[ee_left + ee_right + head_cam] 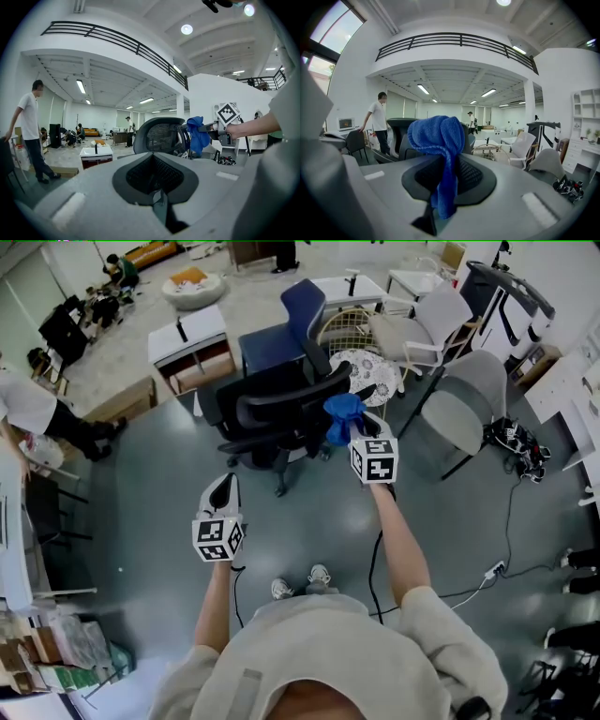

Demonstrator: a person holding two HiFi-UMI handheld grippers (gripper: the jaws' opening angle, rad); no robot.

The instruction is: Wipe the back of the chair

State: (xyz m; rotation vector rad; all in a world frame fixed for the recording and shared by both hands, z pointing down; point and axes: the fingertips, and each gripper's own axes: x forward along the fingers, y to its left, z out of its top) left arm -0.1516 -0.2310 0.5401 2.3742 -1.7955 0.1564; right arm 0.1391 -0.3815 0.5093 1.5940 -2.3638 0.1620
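A black mesh office chair (281, 413) stands ahead of me, its back's top rail (291, 395) turned toward me. My right gripper (360, 425) is shut on a bunched blue cloth (343, 416), held at the right end of that rail. In the right gripper view the cloth (438, 136) hangs from the gripper (440, 187), with the chair (401, 136) just behind it. My left gripper (223, 491) hangs lower left, apart from the chair, shut and holding nothing. From the left gripper (157, 199) view, the chair back (161, 136) and cloth (197, 136) show ahead.
Behind the black chair stand a blue chair (291, 324), a round wire table (361, 357), white chairs (427, 324) and a grey chair (464, 409). A white desk (192, 343) is back left. A person (37, 413) stands at left. Cables (511, 437) lie on the floor at right.
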